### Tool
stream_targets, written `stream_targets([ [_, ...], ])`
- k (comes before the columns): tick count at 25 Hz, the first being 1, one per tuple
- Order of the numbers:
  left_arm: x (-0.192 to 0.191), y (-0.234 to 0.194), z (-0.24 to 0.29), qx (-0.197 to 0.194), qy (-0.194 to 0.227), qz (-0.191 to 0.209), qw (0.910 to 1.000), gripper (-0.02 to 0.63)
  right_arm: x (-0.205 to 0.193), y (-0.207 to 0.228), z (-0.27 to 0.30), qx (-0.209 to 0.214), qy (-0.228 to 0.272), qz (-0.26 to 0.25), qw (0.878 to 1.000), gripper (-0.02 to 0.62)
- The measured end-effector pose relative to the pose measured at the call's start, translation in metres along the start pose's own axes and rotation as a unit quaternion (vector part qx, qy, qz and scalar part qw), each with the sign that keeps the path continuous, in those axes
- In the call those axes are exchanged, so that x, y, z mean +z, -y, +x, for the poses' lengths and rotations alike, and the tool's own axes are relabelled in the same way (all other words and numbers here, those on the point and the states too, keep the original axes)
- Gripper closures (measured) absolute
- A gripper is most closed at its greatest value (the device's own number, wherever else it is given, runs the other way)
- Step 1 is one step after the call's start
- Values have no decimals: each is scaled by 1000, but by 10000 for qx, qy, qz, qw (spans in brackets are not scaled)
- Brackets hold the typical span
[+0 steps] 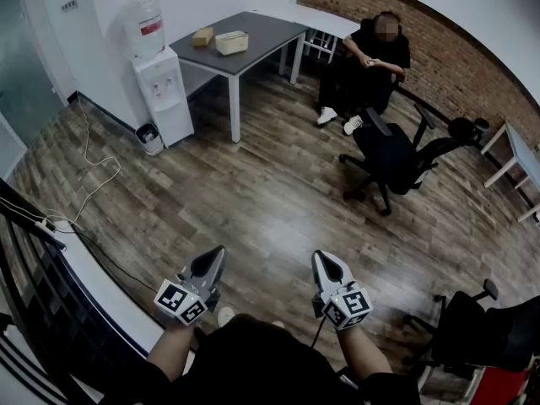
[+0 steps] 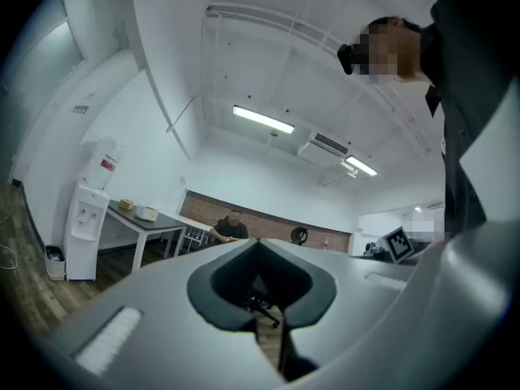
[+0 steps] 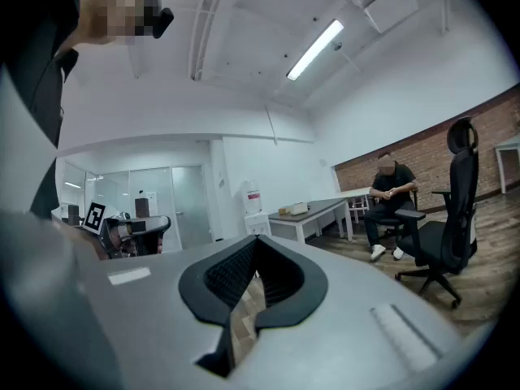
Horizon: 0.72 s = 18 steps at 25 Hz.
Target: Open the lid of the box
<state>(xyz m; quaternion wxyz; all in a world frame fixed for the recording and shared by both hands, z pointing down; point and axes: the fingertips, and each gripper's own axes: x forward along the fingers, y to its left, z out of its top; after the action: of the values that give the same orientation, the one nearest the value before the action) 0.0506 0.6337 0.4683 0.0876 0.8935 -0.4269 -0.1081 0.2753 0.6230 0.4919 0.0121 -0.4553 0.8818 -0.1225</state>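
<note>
A cream box [image 1: 231, 42] with its lid down rests on the grey table [image 1: 261, 32] at the far side of the room, beside a small brown box [image 1: 202, 36]. It shows small in the left gripper view [image 2: 146, 213] and in the right gripper view [image 3: 298, 209]. My left gripper [image 1: 215, 254] and right gripper [image 1: 323, 258] are held low in front of the person's body, far from the table, pointing toward it. Both are shut with nothing between their jaws, as the left gripper [image 2: 258, 242] and the right gripper [image 3: 256, 240] show in their own views.
A water dispenser [image 1: 162, 91] and a small bin [image 1: 150, 137] stand left of the table. A person sits on a chair [image 1: 371, 66] behind a black office chair [image 1: 392, 159]. Another chair [image 1: 481, 327] is at the bottom right. A white desk edge [image 1: 84, 277] and a floor cable [image 1: 97, 171] lie left.
</note>
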Motion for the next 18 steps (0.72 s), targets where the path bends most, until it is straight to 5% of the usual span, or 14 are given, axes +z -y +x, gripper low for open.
stream_targets([
  [18, 17, -35, -9, 269, 227, -90, 9993, 606, -6, -25, 33, 295, -133, -1, 9995, 595],
])
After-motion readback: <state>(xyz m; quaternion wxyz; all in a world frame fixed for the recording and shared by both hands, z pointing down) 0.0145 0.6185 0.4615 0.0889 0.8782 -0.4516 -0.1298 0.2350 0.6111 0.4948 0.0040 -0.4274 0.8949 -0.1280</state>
